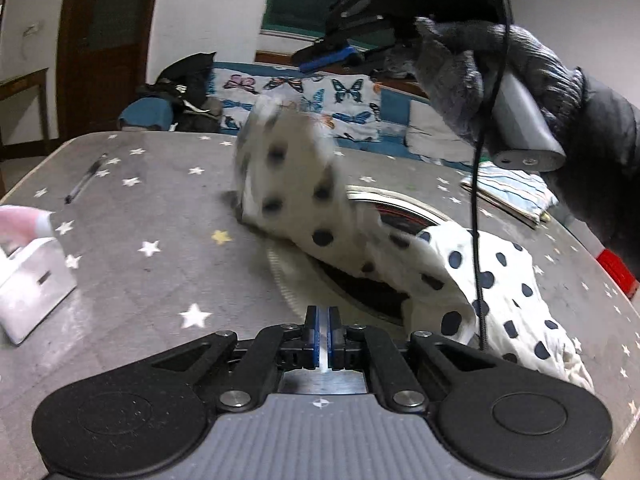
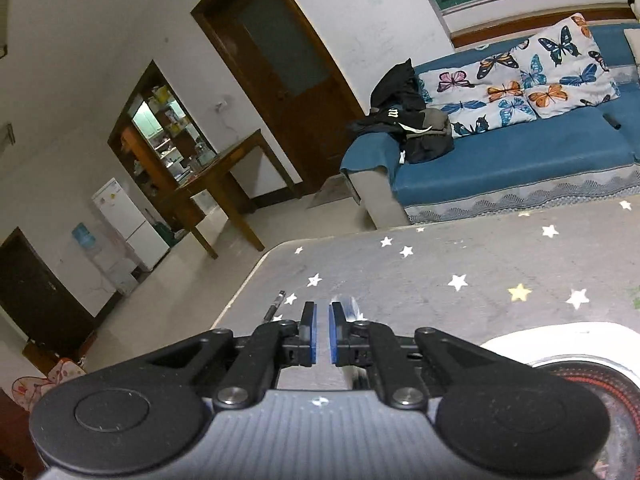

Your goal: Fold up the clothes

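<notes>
So the table [image 1: 160,220] sits under both sets of fingers. Ahead and right of the left gripper [image 1: 323,336] the garment [image 1: 460,280] lies on it, one end lifted. A pen [image 1: 86,178] lies far ahead-left, folded cloth [image 1: 508,192] far ahead-right. The sofa [image 2: 520,156] sits beyond the table, ahead of the right gripper [image 2: 322,334].

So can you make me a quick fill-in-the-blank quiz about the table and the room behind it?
1. The white garment lying on the table is printed with dark ____.
2. The grey tablecloth is scattered with small ____.
3. The cushions on the blue sofa are patterned with colourful ____.

Missing words: dots; stars; butterflies.
</notes>
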A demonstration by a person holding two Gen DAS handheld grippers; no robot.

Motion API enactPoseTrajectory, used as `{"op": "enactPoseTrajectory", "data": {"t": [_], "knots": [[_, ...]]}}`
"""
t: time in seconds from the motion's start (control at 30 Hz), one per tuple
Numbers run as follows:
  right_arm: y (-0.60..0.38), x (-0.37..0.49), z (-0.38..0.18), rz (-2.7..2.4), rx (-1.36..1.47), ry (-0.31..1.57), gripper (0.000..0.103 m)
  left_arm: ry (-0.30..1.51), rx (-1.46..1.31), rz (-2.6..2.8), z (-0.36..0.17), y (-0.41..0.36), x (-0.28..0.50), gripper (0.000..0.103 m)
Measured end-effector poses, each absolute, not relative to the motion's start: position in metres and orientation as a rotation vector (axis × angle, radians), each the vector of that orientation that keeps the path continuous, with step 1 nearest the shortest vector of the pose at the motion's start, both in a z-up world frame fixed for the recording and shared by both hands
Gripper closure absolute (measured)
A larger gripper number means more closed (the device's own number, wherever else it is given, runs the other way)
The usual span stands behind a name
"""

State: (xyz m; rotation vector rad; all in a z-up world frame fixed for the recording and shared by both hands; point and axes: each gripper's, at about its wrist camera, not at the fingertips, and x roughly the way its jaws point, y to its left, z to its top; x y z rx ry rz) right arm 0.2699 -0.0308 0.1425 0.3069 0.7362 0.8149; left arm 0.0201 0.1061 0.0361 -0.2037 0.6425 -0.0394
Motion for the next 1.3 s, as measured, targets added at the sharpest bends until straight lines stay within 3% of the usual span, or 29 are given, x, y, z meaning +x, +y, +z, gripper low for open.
{"op": "enactPoseTrajectory", "data": {"t": [0.23,0.33,0.5,0.57,0.83,0.97,1.3], "knots": [[-0.049,0.264,0.142,0.785,0.192,0.763,0.093,0.636,-0.210,-0.028,0.035,0.106,0.024,0.098],[-0.066,0.260,0.132,0.737,0.121,0.793,0.087,0.637,-0.206,-0.043,0.035,0.101,0.029,0.094],[-0.117,0.258,0.105,0.633,0.057,0.875,0.080,0.633,-0.188,-0.074,0.036,0.087,0.036,0.077],[-0.141,0.258,0.092,0.591,0.042,0.910,0.077,0.636,-0.180,-0.093,0.035,0.079,0.040,0.076],[-0.212,0.263,0.053,0.490,0.079,0.979,0.077,0.677,-0.141,-0.198,0.028,0.035,0.054,0.073],[-0.220,0.268,0.040,0.540,0.085,1.009,0.076,0.701,-0.120,-0.233,0.022,0.016,0.060,0.064],[-0.213,0.215,0.048,0.819,0.017,1.045,0.076,0.694,-0.130,-0.174,0.027,0.019,0.073,0.064]]}}
